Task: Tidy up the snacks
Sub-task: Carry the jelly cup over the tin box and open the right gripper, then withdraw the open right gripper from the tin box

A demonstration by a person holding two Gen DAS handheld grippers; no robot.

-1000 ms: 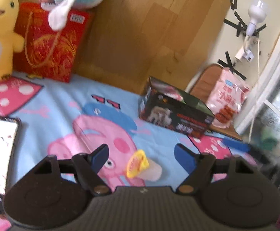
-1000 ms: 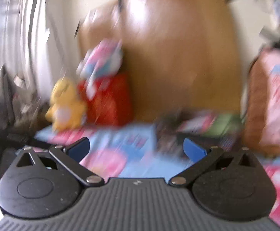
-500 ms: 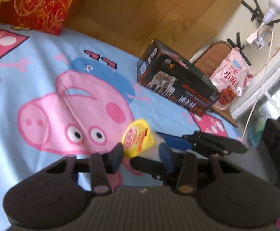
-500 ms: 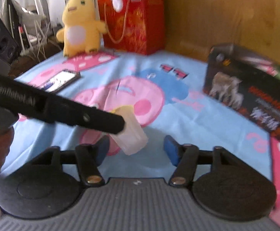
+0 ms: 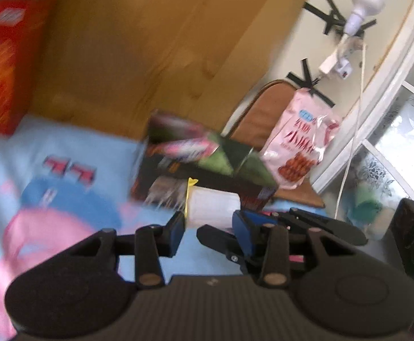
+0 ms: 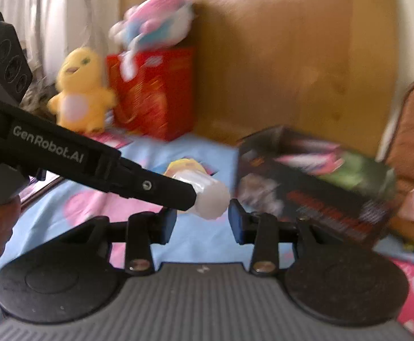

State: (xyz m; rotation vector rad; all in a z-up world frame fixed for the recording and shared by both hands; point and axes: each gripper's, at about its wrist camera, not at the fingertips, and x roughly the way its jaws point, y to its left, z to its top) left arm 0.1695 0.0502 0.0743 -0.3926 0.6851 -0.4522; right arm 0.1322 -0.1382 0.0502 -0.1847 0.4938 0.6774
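A small translucent jelly cup (image 5: 212, 206) with a yellow lid is held between both grippers above the blue cartoon blanket (image 5: 64, 153). My left gripper (image 5: 208, 226) is shut on the cup. In the right wrist view the cup (image 6: 207, 196) lies on its side between my right gripper's (image 6: 201, 221) blue pads, which sit against it; the left gripper's black finger crosses over it. An open dark snack box (image 5: 201, 167) (image 6: 315, 182) with packets inside stands just beyond the cup.
A pink snack bag (image 5: 300, 145) leans on a brown chair by the wall. A red gift bag (image 6: 153, 91), a yellow plush chick (image 6: 79, 91) and a pastel plush stand at the wooden headboard. A power cord and a bulb hang at right.
Both grippers closed in on the jelly cup and lifted it off the blanket. They have carried it up and toward the dark snack box.
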